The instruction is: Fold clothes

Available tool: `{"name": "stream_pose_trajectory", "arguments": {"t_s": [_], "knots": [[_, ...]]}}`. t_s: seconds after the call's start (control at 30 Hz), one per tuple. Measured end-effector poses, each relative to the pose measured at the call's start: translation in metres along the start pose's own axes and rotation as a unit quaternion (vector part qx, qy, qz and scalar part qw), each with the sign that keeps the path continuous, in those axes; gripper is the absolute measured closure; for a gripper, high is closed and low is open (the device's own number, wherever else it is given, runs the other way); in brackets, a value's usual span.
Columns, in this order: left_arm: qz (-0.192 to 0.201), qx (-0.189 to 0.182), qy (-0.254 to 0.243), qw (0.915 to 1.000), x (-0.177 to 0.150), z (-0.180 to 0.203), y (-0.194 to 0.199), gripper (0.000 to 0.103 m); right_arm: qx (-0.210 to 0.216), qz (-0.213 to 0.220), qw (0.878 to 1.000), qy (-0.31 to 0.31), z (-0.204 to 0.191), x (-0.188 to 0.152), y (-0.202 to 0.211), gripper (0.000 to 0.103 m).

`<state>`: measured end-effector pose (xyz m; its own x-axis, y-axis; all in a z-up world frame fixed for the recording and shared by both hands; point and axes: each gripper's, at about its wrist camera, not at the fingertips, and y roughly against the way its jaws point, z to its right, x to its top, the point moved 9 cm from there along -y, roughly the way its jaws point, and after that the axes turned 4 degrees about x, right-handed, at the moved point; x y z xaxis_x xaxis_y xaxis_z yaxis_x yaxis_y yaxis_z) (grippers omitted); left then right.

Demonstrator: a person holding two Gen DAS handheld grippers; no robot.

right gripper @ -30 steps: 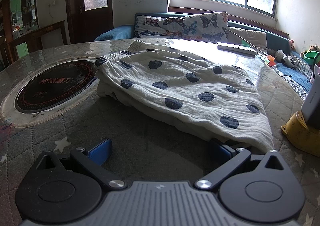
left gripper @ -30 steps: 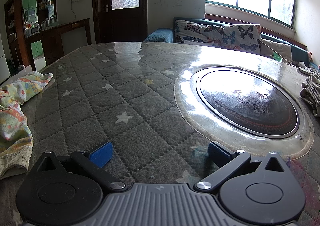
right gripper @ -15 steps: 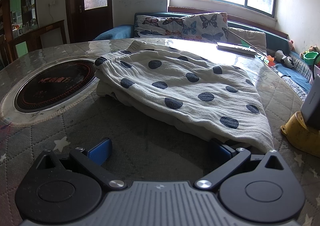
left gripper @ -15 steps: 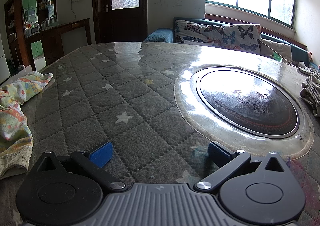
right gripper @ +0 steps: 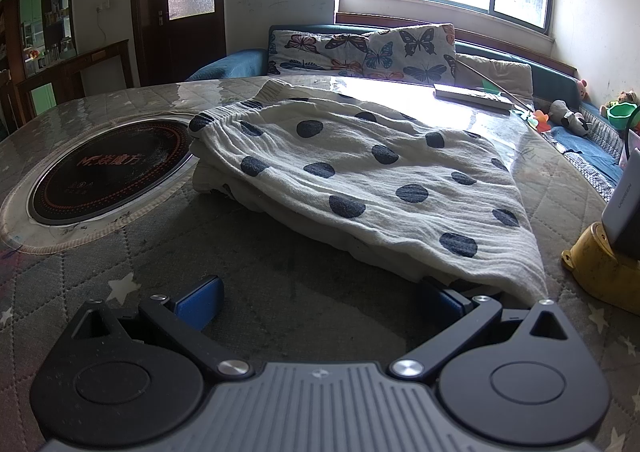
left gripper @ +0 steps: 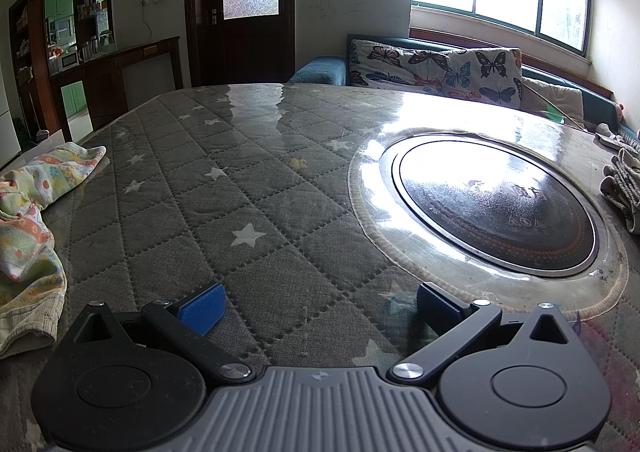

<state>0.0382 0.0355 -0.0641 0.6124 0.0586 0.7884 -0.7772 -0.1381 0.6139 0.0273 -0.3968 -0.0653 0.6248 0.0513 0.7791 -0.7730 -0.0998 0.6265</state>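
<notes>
A white garment with dark polka dots [right gripper: 360,172] lies folded on the quilted grey table, in front of my right gripper [right gripper: 320,302]. That gripper is open and empty; the garment's near corner drapes over its right fingertip [right gripper: 444,302]. My left gripper [left gripper: 318,306] is open and empty, low over bare table. A pastel patterned cloth [left gripper: 28,228] lies crumpled at the table's left edge, left of the left gripper. The polka-dot garment's edge shows at the far right of the left wrist view [left gripper: 624,188].
A round black induction cooktop [left gripper: 496,208] is set in the table's middle; it also shows in the right wrist view [right gripper: 108,172]. A yellow holder [right gripper: 600,268] with a grey device [right gripper: 626,204] stands at right. A sofa with butterfly cushions [right gripper: 360,52] lies behind.
</notes>
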Motion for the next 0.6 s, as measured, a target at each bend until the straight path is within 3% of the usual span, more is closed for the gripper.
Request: {"name": "stream_pose_trajectory", "arguments": {"t_s": [0.43, 0.6], "knots": [[-0.004, 0.003, -0.002, 1.0, 0.0003, -0.002, -0.0008, 0.0, 0.001, 0.0, 1.0, -0.001, -0.0007, 0.0, -0.0006, 0.0], [-0.025, 0.009, 0.002, 0.9997, 0.0035, -0.0027, -0.0037, 0.0, 0.001, 0.0, 1.0, -0.001, -0.0004, 0.0001, -0.0007, 0.0]]}}
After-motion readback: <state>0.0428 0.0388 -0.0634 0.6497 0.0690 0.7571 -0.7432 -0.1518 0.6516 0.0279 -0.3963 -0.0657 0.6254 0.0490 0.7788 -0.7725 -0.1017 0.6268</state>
